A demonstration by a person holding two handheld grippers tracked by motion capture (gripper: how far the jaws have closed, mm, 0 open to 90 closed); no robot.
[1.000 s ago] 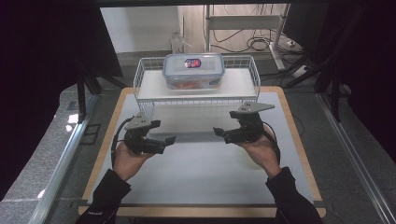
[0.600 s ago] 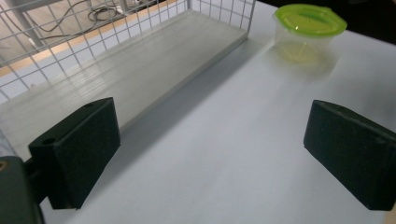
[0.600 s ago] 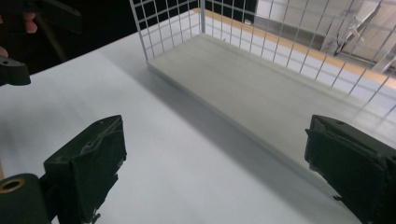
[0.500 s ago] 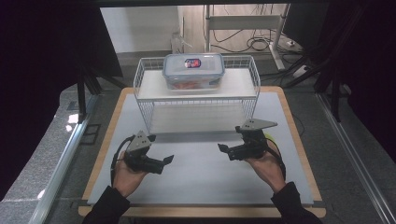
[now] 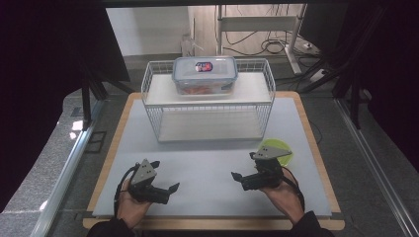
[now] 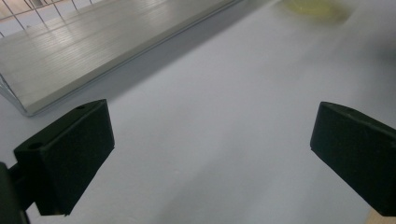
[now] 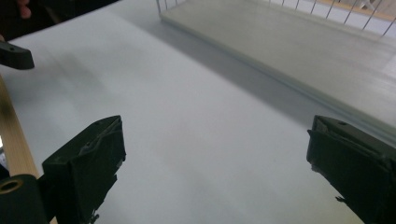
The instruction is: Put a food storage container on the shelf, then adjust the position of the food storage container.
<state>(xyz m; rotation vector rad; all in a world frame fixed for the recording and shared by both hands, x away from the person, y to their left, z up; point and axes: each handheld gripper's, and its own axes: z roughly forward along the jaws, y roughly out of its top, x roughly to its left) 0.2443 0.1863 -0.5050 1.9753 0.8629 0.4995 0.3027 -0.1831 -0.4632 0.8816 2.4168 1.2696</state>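
A clear lidded food container point(image 5: 204, 74) with red contents stands on the top shelf of a white wire rack point(image 5: 207, 98) at the back of the table. Both grippers hover low over the white mat near the front edge. My left gripper point(image 5: 165, 176) is open and holds nothing; in the left gripper view its jaws point(image 6: 210, 154) stand wide apart over bare mat. My right gripper point(image 5: 243, 165) is also open and empty, its jaws point(image 7: 215, 172) spread over the mat. A yellow-green disc point(image 5: 279, 148) lies just behind the right gripper and appears blurred point(image 6: 310, 7) in the left gripper view.
The rack's lower shelf point(image 6: 93, 42) lies ahead of both grippers, also seen in the right gripper view point(image 7: 289, 42). A jaw of the left gripper point(image 7: 16, 55) shows at that view's left edge. The wooden table edge point(image 5: 316, 224) frames the white mat point(image 5: 207, 163).
Both hands have drawn back from in front of the rack toward the table's near edge. The yellow-green disc has come into sight behind the right gripper. Both grippers stayed open.
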